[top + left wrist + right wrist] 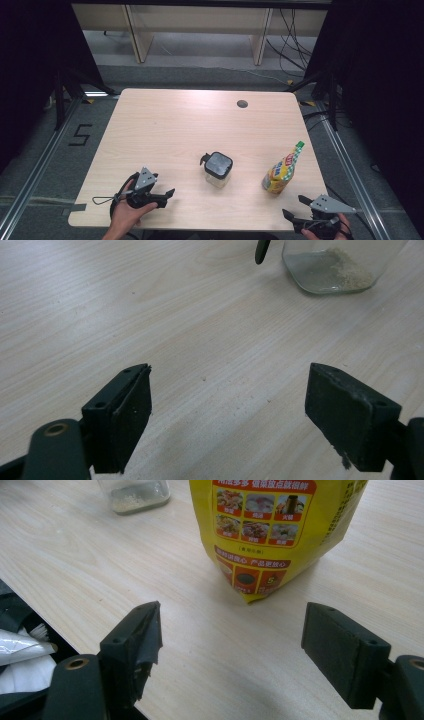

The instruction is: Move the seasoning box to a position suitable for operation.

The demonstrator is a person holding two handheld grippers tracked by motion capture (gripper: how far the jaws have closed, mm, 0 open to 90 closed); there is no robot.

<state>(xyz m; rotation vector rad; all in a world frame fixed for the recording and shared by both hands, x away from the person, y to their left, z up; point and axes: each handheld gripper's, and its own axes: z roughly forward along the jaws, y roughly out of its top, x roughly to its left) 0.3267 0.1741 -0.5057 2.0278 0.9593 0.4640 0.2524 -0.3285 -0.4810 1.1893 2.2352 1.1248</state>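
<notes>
A square glass jar (218,170) with a black lid stands near the middle of the wooden table (190,125); a little pale powder lies in its bottom (330,267). To its right stands a yellow pouch (282,172) with a green cap and food pictures on its face (267,530). My left gripper (167,196) rests at the front left, pointing right toward the jar, jaws open with nothing between them (230,375). At the front right corner my right gripper (294,206) is open and empty, facing the pouch's lower edge (232,610). The jar (135,492) sits beyond it.
A dark round cable hole (242,104) marks the table's far right part. The front table edge (60,630) runs close by the right gripper, with something white (20,655) below it. Wooden furniture legs (135,35) stand behind the table.
</notes>
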